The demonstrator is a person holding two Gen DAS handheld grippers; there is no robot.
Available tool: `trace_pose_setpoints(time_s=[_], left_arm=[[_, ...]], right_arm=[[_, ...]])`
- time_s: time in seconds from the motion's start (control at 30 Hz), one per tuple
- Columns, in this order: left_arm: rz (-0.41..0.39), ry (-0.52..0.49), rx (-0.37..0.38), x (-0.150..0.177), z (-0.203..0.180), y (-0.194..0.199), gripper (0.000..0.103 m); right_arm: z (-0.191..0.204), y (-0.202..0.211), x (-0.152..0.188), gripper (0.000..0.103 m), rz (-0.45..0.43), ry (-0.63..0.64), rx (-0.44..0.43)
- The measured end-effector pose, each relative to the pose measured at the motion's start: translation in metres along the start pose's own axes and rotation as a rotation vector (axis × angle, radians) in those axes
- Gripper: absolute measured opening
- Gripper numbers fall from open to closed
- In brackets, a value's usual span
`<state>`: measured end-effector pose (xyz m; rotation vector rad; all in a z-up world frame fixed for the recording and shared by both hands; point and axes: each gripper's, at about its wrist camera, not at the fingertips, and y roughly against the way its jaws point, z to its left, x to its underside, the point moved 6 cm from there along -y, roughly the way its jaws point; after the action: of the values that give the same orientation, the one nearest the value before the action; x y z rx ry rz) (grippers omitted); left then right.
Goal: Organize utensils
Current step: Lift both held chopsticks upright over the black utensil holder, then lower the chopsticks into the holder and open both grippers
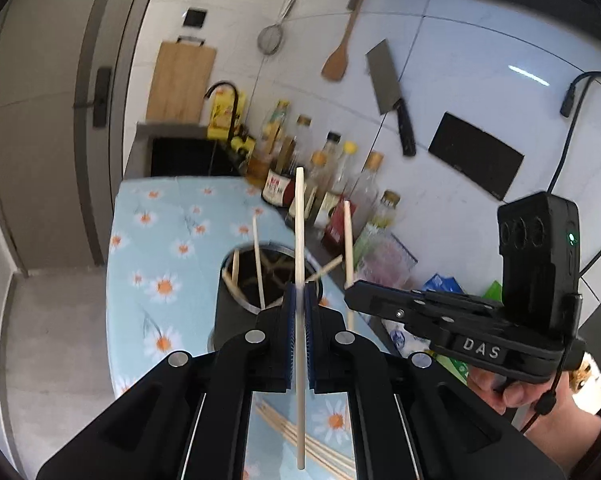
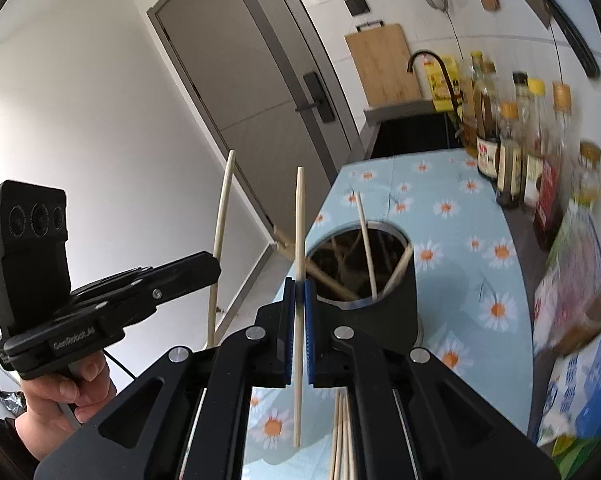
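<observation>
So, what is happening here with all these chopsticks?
A person holds a gripper in each hand. The left gripper and the right gripper are each shut on one upright chopstick, above the black holder on the floral tablecloth. More chopsticks lie loose on the cloth.

White tiled wall (image 1: 440, 60) behind the counter (image 1: 172, 232) with daisy-pattern cloth; a grey door (image 2: 260, 92) stands left, grey floor (image 1: 52, 340) below.
</observation>
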<state>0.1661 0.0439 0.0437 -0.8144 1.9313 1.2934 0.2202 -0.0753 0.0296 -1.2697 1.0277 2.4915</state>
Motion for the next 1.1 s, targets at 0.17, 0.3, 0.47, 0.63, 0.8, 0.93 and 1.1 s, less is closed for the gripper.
trace_pose_setpoints(time_s=[0.17,0.3,0.47,0.63,0.8,0.93,1.1], left_arm=[[-0.033,-0.027,0.03,-0.022,0.0,-0.009,0.004],[-0.1,-0.03,0.059,-0.04,0.001,-0.015,0.004],[-0.229,-0.005,0.062,-0.065,0.008,-0.017,0.004],[-0.316,-0.022,0.08,-0.081,0.011,-0.023,0.004],[-0.338,-0.004,0.113,-0.084,0.018,-0.03,0.004],[-0.351,-0.005,0.103,-0.083,0.024,-0.036,0.004],[-0.294,0.038,0.095,-0.079,0.037,-0.051,0.005]], right_arm=[[-0.008,0.0,-0.034,0.006,-0.065,-0.024,0.009],[-0.01,0.002,-0.061,0.006,-0.138,-0.006,0.027],[-0.007,0.003,-0.086,0.006,-0.215,0.031,0.033],[-0.004,-0.001,-0.104,0.006,-0.257,0.066,0.0],[-0.008,-0.007,-0.107,0.006,-0.277,0.076,0.018],[-0.015,-0.012,-0.107,0.006,-0.293,0.086,0.05],[-0.021,-0.017,-0.103,0.006,-0.27,0.066,0.06]])
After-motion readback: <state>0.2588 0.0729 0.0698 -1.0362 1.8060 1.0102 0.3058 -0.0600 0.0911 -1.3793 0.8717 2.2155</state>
